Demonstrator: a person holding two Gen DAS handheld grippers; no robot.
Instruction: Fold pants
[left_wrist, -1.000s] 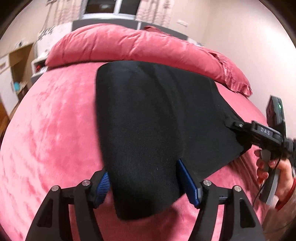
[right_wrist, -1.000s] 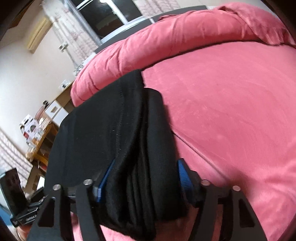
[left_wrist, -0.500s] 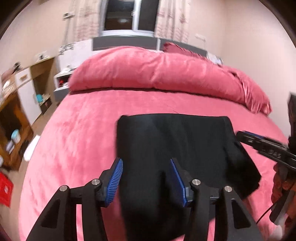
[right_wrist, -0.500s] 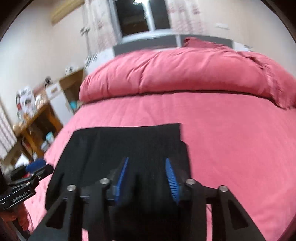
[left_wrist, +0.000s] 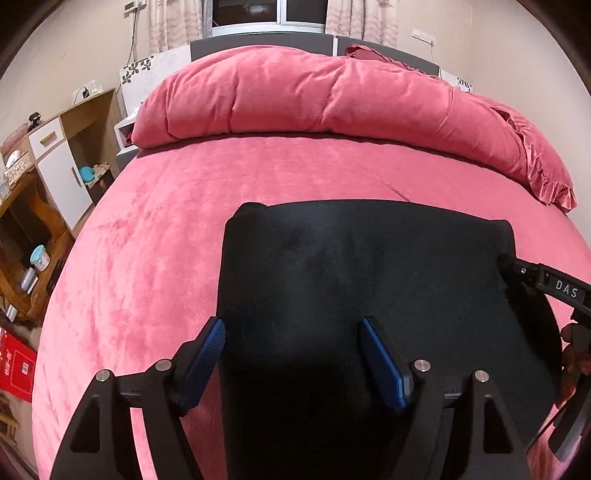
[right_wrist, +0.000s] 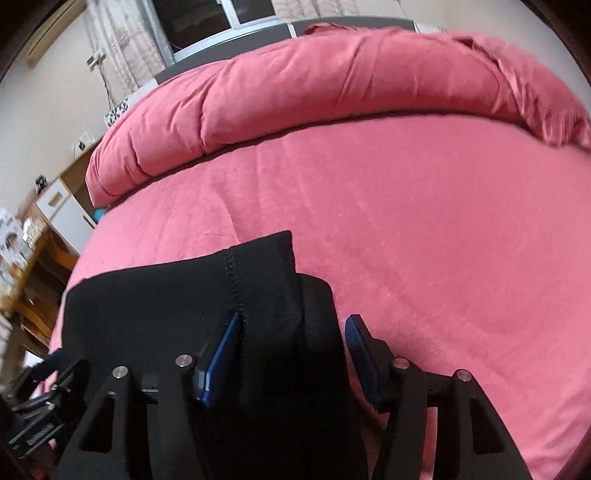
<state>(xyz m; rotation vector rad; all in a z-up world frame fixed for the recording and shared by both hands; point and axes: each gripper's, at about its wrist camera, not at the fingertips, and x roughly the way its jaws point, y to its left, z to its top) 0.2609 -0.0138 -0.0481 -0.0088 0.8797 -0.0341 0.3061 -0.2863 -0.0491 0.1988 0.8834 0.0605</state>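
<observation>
Lying folded on near part of pink bed (left_wrist: 155, 229), black pants (left_wrist: 351, 266) form flat rectangle. Left gripper (left_wrist: 291, 339) fingers wide, just opened, straddling pants' near left edge, not pressing. Right gripper (right_wrist: 291, 328) fingers half-spread, just opened, around thick right fold, loose.

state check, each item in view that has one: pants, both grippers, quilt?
black pants: folded into a flat rectangle on the pink bed
left gripper: open, jaws just widened, straddling the pants' near edge
right gripper: open, jaws just widened, pants' edge between them
pink quilt: rolled up at the headboard
</observation>
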